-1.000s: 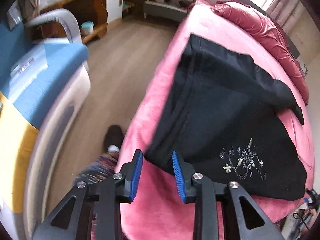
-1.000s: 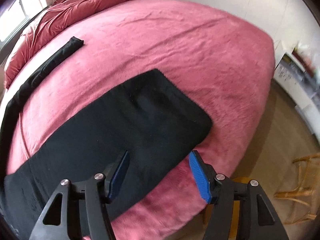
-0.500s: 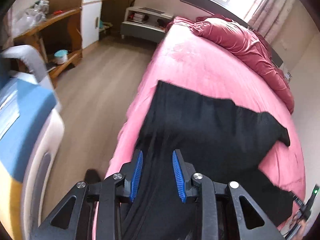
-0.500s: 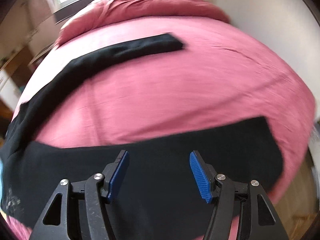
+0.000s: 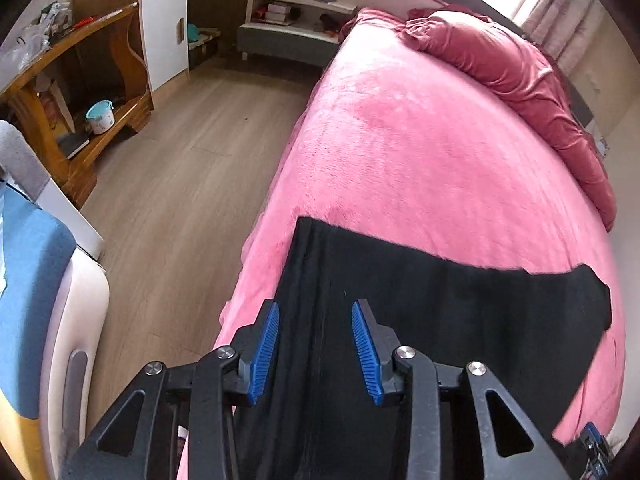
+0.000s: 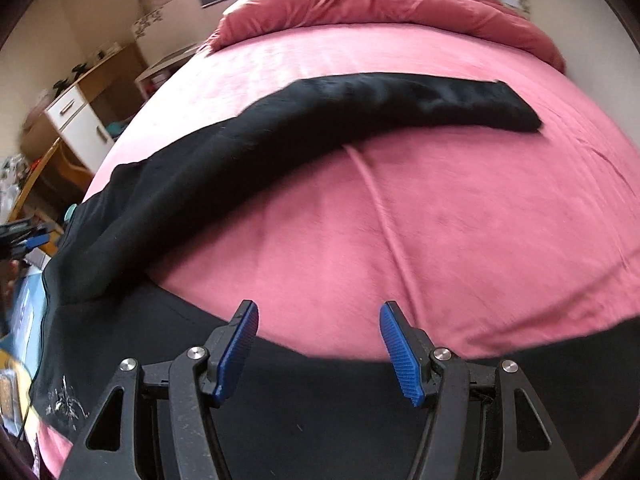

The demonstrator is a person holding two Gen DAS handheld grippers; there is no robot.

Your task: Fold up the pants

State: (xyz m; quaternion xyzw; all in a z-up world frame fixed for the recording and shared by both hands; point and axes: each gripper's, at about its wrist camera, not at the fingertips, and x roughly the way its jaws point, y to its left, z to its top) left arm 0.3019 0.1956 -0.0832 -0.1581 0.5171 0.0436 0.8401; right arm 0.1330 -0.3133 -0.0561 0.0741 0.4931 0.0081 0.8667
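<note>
Black pants (image 5: 460,312) lie spread on the pink bed (image 5: 420,160). My left gripper (image 5: 315,308) hovers over their edge near the bedside. Its jaws are opening, and the cloth seen between the blue pads lies below them, not pinched. In the right wrist view one leg (image 6: 360,108) curves across the bed (image 6: 440,220) toward the far right, and the other leg (image 6: 320,400) runs under my right gripper (image 6: 318,308). That gripper stands open above the leg's far edge with nothing held. Pale embroidery (image 6: 64,400) shows at the lower left.
A bunched red duvet (image 5: 500,52) lies at the head of the bed. Left of the bed are wood floor (image 5: 168,184), a wooden desk (image 5: 80,60), a white cabinet (image 5: 166,24), a low shelf unit (image 5: 288,20) and a blue-and-white seat (image 5: 36,280).
My left gripper moved from the bed's corner onto the pants and its jaws widened. My right gripper swung away from the leg's end and rolled to face the head of the bed.
</note>
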